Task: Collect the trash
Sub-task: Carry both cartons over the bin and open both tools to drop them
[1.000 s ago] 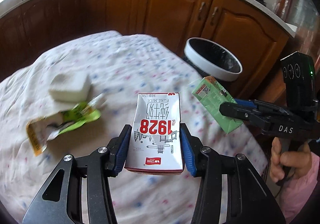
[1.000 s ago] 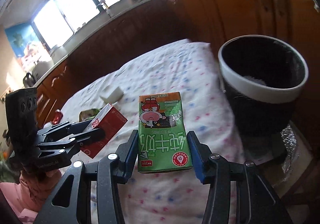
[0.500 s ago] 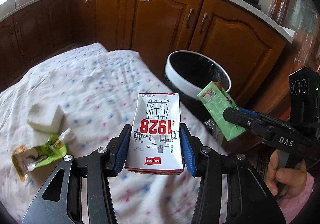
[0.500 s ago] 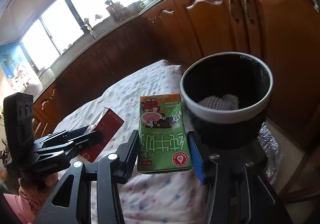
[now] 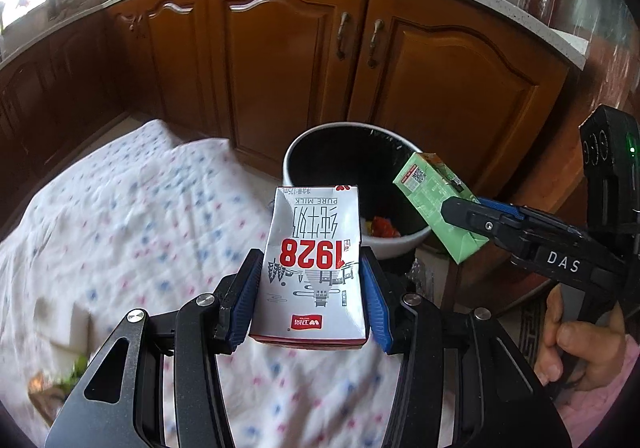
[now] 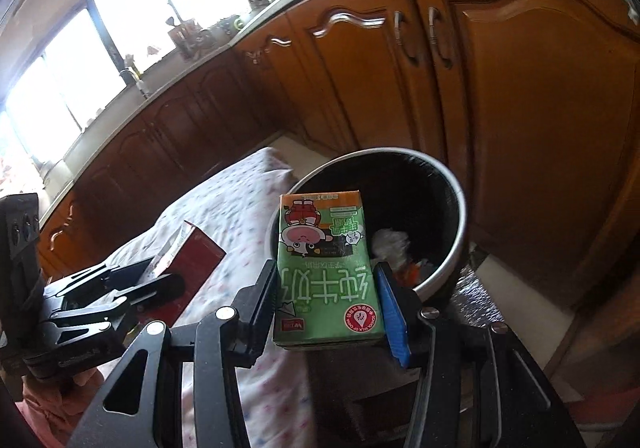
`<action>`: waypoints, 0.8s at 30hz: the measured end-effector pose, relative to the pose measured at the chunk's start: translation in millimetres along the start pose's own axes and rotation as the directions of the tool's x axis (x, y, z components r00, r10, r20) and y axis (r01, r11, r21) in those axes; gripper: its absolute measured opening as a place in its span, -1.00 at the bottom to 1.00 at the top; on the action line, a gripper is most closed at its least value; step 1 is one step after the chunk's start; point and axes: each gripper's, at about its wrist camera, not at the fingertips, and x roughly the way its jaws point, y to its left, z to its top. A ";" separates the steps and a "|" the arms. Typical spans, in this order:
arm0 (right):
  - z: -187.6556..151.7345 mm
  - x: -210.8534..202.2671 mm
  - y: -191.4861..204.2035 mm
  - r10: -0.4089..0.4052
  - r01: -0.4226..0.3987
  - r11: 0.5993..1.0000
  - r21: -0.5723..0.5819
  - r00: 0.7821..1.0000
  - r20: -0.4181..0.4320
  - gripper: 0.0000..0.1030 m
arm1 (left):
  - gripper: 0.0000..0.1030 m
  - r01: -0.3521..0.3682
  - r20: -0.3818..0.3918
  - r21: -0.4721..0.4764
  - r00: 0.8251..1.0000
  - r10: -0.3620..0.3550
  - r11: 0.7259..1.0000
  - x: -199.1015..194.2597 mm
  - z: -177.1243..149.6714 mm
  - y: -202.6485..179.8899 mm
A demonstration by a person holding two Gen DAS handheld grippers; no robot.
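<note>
The left gripper (image 5: 314, 298) clamps the white milk carton (image 5: 314, 260) by its narrow sides and the right gripper (image 6: 328, 306) the green carton (image 6: 326, 264), both near the bin (image 6: 456, 208), probably light, easily crushed

white milk carton (image 5: 314, 260) | green milk carton (image 6: 326, 268) | both over trash bin (image 6: 456, 248)

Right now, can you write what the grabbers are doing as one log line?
left gripper: shut on white milk carton | right gripper: shut on green milk carton | bin: ahead, holds trash
</note>
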 end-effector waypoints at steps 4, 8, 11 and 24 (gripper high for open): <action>17.1 11.6 -15.7 -0.016 0.017 1.000 0.021 1.000 -0.017 -0.05 | -0.09 -0.006 -0.014 0.028 1.000 0.006 1.000 20.9 23.8 -10.6; 27.1 19.8 -23.8 -0.032 0.033 0.999 0.016 0.999 -0.029 -0.05 | -0.09 -0.010 -0.043 0.045 0.999 0.012 0.999 43.2 40.6 -19.6; 29.9 29.1 -27.6 -0.043 0.044 0.999 0.014 0.998 -0.052 -0.05 | -0.09 -0.021 -0.060 0.067 0.998 0.025 0.998 57.2 49.6 -26.6; 25.9 37.1 -37.8 -0.055 0.058 0.998 0.038 0.995 -0.084 -0.05 | -0.09 -0.032 -0.129 0.064 0.991 0.040 0.997 95.8 60.8 -27.7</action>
